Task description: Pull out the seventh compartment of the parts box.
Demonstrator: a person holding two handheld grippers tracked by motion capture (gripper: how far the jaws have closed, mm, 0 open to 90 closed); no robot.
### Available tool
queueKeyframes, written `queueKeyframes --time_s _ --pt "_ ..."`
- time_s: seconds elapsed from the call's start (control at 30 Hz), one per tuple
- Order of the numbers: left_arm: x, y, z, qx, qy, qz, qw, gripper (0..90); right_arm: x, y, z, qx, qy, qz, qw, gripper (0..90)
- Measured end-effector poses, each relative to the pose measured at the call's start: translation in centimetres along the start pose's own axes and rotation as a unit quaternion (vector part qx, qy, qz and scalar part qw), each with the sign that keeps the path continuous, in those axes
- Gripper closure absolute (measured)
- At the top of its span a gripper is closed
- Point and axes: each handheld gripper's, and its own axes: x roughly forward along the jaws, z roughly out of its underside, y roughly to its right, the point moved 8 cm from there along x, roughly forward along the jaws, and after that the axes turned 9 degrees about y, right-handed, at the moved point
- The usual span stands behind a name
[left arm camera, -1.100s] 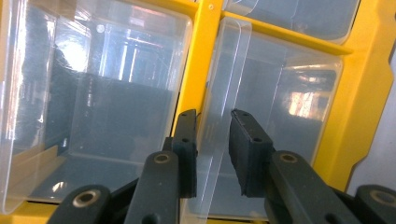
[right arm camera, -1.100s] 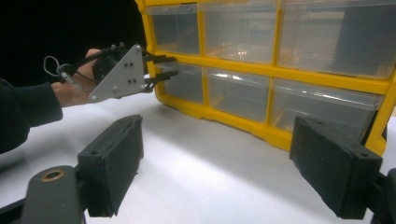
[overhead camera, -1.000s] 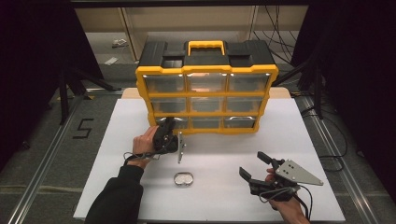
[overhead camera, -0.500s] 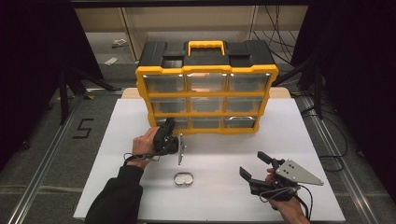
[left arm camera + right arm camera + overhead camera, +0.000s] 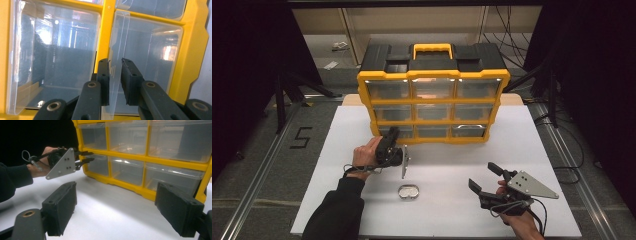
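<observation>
1. At the table's (image 5: 337, 150) left, near the organizer's (image 5: 433, 77) bottom-left corner, the drawer (image 5: 147, 50) handle tab is straddled by the left gripper (image 5: 115, 82), jaws not yet closed on it.
2. The drawer is judged unopened; gripping and pulling remain.
3. Near the front edge lies a small metal tin (image 5: 408, 192).
4. At front right, the right gripper (image 5: 484, 177) is held wide open, empty.

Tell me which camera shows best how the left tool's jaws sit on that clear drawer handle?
The left gripper view: the left gripper has its jaws on either side of the clear drawer tab, slightly apart. The high view shows the gripper at the organizer's bottom-left drawer; the right gripper view shows it side-on, far off.
</observation>
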Motion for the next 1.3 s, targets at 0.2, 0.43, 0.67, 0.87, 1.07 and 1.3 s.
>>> queueKeyframes --time_s 0.2,0.43,0.67,0.87,1.07,1.3 --pt "0.0 0.1 -0.2 0.008 -0.006 -0.006 0.9999 77.6 0.1 0.0 0.0 0.002 0.001 -0.002 1.0 19.0" --pt "-0.1 0.1 -0.1 0.012 -0.006 -0.005 0.9999 79.0 0.2 -0.1 0.0 0.002 0.001 -0.003 1.0 19.1" --pt "-0.2 0.2 -0.1 0.019 -0.005 -0.011 0.9997 79.7 0.1 0.0 0.0 0.003 0.002 -0.002 1.0 19.1" --pt "-0.4 0.2 -0.1 0.02 0.001 -0.012 0.9997 80.0 0.1 0.0 0.0 0.003 0.002 -0.002 1.0 19.2" --pt "-0.7 0.2 -0.3 0.024 0.0 -0.01 0.9997 80.1 0.1 0.0 0.0 0.003 0.002 -0.002 1.0 19.1" --pt "-1.3 0.3 -0.5 0.024 0.002 -0.008 0.9997 80.1 0.1 0.0 0.0 0.003 0.002 -0.002 1.0 19.1"
